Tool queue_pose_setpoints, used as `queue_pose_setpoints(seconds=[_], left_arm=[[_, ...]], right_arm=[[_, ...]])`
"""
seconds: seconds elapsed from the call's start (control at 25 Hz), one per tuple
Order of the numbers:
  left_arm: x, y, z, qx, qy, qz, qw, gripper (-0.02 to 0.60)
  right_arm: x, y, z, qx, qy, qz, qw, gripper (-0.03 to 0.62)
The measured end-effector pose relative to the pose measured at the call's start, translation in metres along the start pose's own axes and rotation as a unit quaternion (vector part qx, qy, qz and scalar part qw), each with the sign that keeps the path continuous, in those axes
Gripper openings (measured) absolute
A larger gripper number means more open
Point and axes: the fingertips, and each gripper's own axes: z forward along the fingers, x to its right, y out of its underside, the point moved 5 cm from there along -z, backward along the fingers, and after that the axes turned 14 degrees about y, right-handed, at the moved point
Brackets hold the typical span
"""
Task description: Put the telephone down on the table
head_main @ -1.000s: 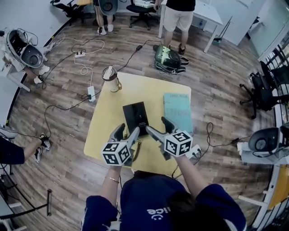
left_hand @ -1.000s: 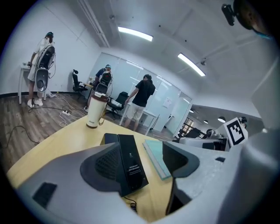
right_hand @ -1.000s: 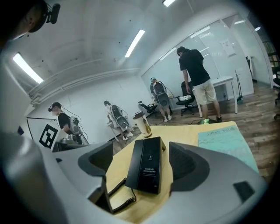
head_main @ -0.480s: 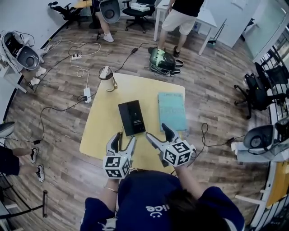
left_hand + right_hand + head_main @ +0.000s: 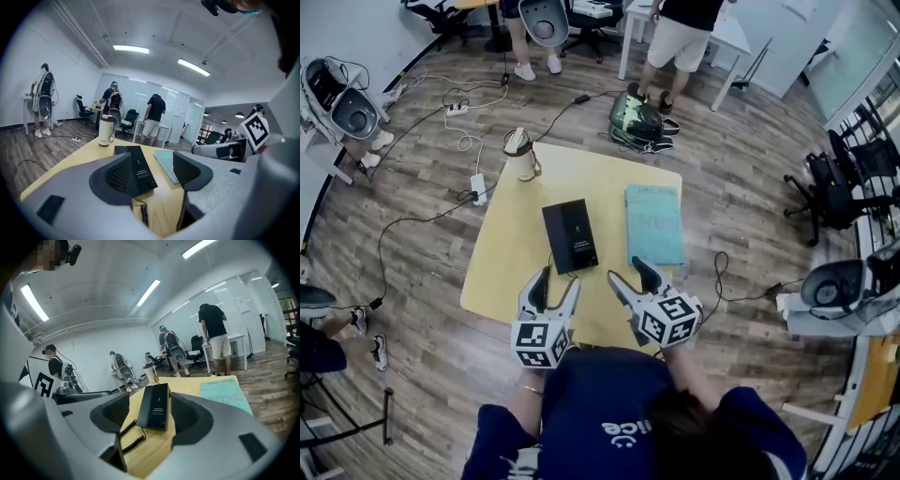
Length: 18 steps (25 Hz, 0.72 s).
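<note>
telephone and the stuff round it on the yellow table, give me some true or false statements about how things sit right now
1. The telephone lies flat on the table. True.
2. The left gripper is clamped on the telephone. False: its jaws stand apart and empty, short of the telephone at the table's near edge.
3. The teal book lies to the right of the telephone, not touching it. True.
4. The jug stands on the book. False: it stands on the table's far left corner.
5. The right gripper holds the telephone. False: its jaws are closing with nothing between them.
</note>
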Motion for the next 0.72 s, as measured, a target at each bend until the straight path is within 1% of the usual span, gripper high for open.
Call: queue_pose_setpoints(seconds=[0.04, 0.12, 0.2, 0.24, 0.32, 0.36, 0.4, 0.52, 0.72], left_arm=[[0.000, -0.002, -0.002, 0.005, -0.004, 0.003, 1.0000, 0.267], [-0.001, -0.006, -0.005, 0.012, -0.018, 0.010, 0.9997, 0.155], [-0.002, -0.006, -0.008, 0.013, -0.026, 0.009, 0.9995, 0.105], [-0.003, -0.005, -0.009, 0.011, -0.030, 0.009, 0.9994, 0.083], [-0.005, -0.002, -0.012, 0.006, -0.039, 0.011, 0.9992, 0.011], [-0.006, -0.001, -0.013, 0.005, -0.040, 0.012, 0.9991, 0.005], [-0.007, 0.000, -0.014, 0.003, -0.040, 0.011, 0.9991, 0.005], [-0.010, 0.001, -0.015, -0.001, -0.041, 0.007, 0.9991, 0.005], [-0.007, 0.003, -0.015, -0.006, -0.040, 0.008, 0.9992, 0.005]], right_arm=[[-0.001, -0.001, -0.001, 0.000, -0.002, -0.005, 1.000, 0.274], [-0.003, -0.002, 0.000, -0.001, -0.005, -0.009, 1.000, 0.228], [-0.005, -0.001, 0.000, -0.002, -0.005, -0.010, 1.000, 0.180], [-0.005, 0.000, 0.000, -0.001, -0.002, -0.011, 1.000, 0.145], [-0.006, 0.003, 0.000, -0.003, 0.003, -0.021, 1.000, 0.065], [-0.007, 0.005, 0.000, -0.006, 0.004, -0.029, 1.000, 0.018], [-0.009, 0.006, 0.001, -0.010, 0.005, -0.037, 0.999, 0.011], [-0.011, 0.009, 0.004, -0.016, 0.006, -0.047, 0.999, 0.009], [-0.011, 0.009, 0.000, -0.005, 0.010, -0.052, 0.999, 0.009]])
